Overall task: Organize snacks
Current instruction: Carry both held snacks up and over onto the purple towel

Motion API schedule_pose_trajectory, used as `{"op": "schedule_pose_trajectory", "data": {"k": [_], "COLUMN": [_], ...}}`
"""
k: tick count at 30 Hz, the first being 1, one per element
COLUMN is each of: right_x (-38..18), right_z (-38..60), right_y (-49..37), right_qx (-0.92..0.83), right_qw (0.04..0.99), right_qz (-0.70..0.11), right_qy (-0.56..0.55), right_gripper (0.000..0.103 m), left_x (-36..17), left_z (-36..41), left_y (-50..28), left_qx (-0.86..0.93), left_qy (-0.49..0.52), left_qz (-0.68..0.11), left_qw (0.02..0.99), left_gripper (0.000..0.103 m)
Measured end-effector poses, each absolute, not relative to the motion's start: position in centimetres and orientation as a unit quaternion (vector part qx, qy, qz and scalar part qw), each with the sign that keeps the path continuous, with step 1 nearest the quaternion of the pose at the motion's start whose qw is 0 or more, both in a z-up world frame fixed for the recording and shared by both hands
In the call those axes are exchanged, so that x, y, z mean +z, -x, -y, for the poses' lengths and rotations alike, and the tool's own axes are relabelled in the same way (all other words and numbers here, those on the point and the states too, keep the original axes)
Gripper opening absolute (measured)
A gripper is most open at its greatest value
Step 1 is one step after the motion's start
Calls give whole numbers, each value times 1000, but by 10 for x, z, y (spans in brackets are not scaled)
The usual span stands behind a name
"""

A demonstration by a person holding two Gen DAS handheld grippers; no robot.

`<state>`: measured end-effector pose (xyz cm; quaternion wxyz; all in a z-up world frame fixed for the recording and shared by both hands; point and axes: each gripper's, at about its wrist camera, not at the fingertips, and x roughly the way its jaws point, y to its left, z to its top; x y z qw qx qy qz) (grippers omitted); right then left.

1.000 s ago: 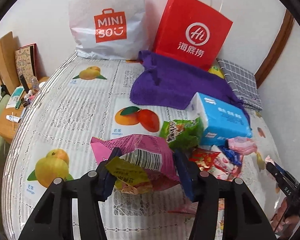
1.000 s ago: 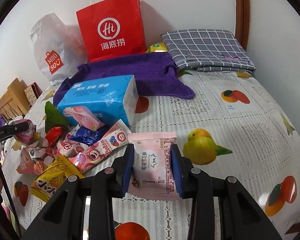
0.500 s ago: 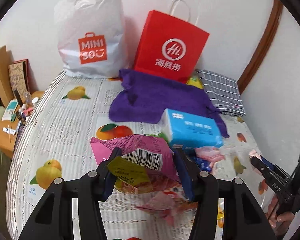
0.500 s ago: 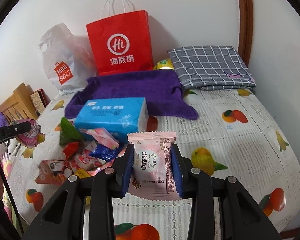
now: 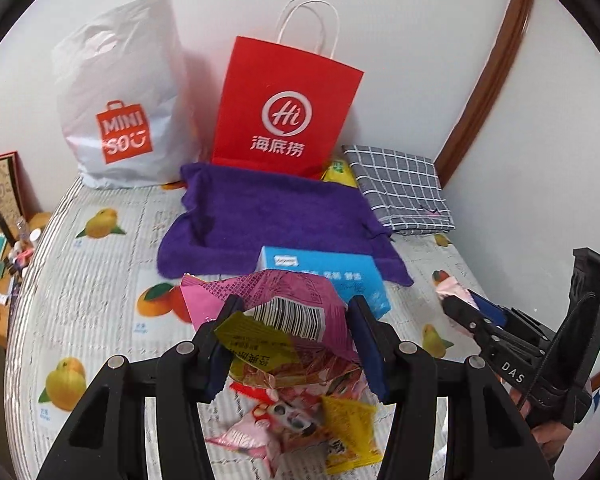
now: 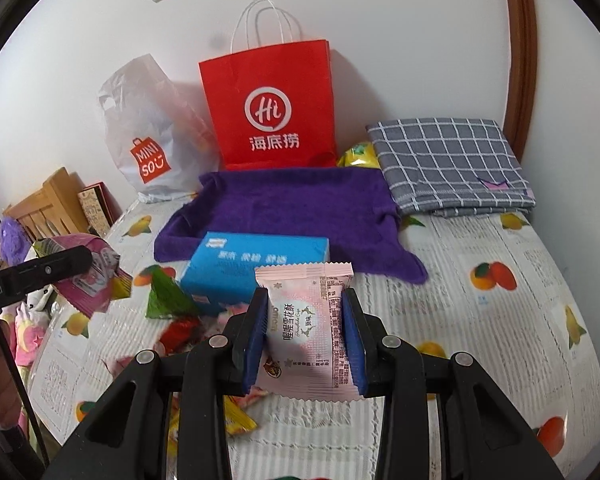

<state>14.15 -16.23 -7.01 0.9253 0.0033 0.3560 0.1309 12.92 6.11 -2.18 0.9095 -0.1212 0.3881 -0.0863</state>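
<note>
**Both grippers raised, each clamping a snack packet**

White walls back a bed covered by a fruit-print sheet (image 6: 480, 320). Against the wall stand a white MINISO plastic bag (image 5: 120, 96) and a red Haidilao paper bag (image 5: 284, 108); a folded grey checked cloth (image 6: 452, 160) lies beside them, with a purple towel (image 5: 268, 220) spread in front of the red bag. A blue tissue pack (image 6: 256, 264) rests on the near edge of the towel.

The left gripper (image 5: 292, 344) is closed on a magenta snack bag (image 5: 276, 300) with a barcode panel, held in the air above the sheet; a yellow wrapper (image 5: 252, 340) is pinched against the left finger along with it. Below it, loose snack packets (image 5: 300, 424) lie scattered on the sheet, pink, red and yellow ones among them.

The right gripper (image 6: 306, 340) is clamped on a pale pink snowflake-crisp packet (image 6: 308, 320), upright between the blue pads and lifted clear of the sheet, in front of the tissue pack. A green wrapper (image 6: 166, 300) lies on the sheet just left of the tissue pack.
</note>
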Motion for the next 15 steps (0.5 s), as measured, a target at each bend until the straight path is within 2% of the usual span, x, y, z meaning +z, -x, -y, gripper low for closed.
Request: {"op": "schedule_pose_trajectory", "data": {"k": [15], "right_x": [-60], "right_z": [152], "right_y": [-200], "right_qx": [138], "right_qw": [924], "right_qz": [-356], "right_qy": [-11], "right_gripper": [36], "left_x": [-3], "left_z": [-54], "left_y": [-187], "left_qx": [-93], "left_qy": [101], "left_qz": [-385], "left_qw": [913], "left_gripper": [52]}}
